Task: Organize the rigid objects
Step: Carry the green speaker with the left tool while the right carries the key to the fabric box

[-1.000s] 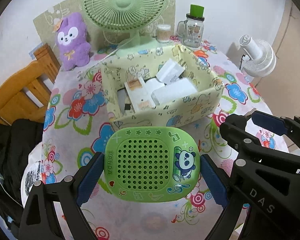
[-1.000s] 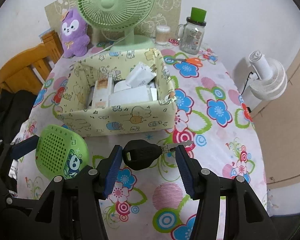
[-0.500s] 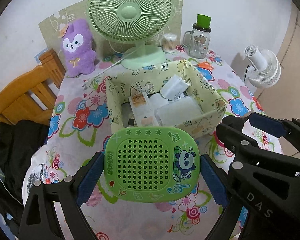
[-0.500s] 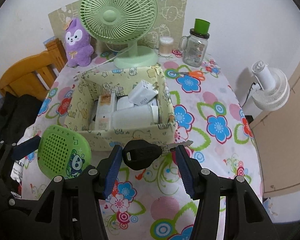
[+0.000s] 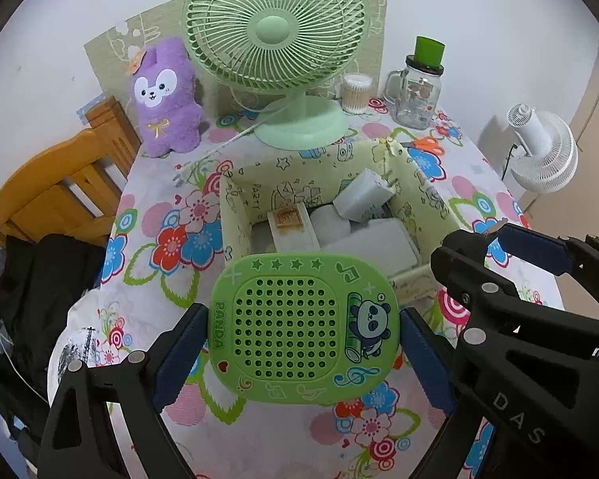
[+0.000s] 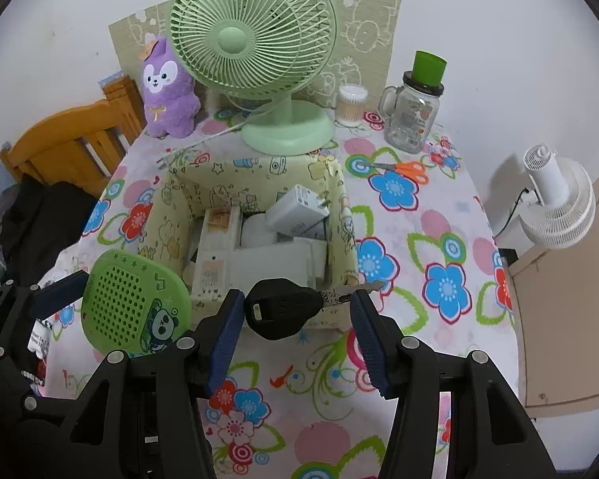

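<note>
Green plastic fills the middle of the left wrist view: a rounded, perforated green plastic case with a panda print and the word PANDA [image 5: 303,329] sits crosswise in the left gripper [image 5: 303,343], whose blue-padded fingers [image 5: 181,353] press on its two short sides. The case is held in the air above the flowered tablecloth [image 5: 151,279], just in front of the near wall of a pale yellow cartoon-printed fabric box [image 5: 251,199].

The right gripper [image 6: 297,319] has its blue pads clamped on a black-headed key with a metal blade [image 6: 283,311]. One pad meets the black head and the other meets the blade near its tip, so the key lies level across the gap. It hangs over the near edge of the same box, beside the green case, which shows at the left of the right wrist view.

Inside the box lie several white items, among them a white plug adapter [image 6: 297,209] leaning on the others and a long white carton [image 6: 215,247].

Behind the box stand a green desk fan [image 6: 255,52], a purple plush rabbit [image 6: 167,92], a glass mug-jar with a green lid [image 6: 415,115] and a small tub of cotton swabs [image 6: 351,103]. Orange-handled scissors [image 6: 403,169] lie on the cloth to the right of the box. A white floor fan [image 6: 555,199] stands beyond the table, and an orange wooden chair [image 6: 72,139] is at the left.
</note>
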The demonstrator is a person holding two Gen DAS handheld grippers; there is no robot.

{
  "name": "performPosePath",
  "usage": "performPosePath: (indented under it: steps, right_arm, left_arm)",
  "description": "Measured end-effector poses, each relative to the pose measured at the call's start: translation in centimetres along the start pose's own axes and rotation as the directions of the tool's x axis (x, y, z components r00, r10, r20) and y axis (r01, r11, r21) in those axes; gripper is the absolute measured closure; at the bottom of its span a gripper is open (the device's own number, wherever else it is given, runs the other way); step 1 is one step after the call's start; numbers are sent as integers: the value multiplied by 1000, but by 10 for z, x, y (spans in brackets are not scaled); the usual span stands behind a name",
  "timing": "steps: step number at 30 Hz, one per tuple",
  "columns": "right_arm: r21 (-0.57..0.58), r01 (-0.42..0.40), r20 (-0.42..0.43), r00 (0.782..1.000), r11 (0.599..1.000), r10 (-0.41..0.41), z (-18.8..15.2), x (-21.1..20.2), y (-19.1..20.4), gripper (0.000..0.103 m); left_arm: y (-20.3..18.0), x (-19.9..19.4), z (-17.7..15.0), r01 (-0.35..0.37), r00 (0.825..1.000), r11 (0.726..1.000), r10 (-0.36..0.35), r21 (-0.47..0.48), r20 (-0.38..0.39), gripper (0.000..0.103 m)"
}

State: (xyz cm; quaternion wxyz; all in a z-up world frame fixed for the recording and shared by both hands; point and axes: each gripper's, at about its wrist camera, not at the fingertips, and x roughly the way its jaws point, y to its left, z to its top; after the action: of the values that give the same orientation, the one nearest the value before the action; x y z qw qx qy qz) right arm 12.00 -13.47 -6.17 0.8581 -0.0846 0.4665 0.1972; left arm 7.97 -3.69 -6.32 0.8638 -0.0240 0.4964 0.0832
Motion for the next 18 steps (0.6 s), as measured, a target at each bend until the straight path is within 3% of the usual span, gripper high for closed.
performPosePath:
  steps: [18]
  right_arm:
    - [-10,-16,4,1000,1000,17,37,23,-3,45]
  left_arm:
    - [5,25,35,-10,1000,1000,10,2,-4,8]
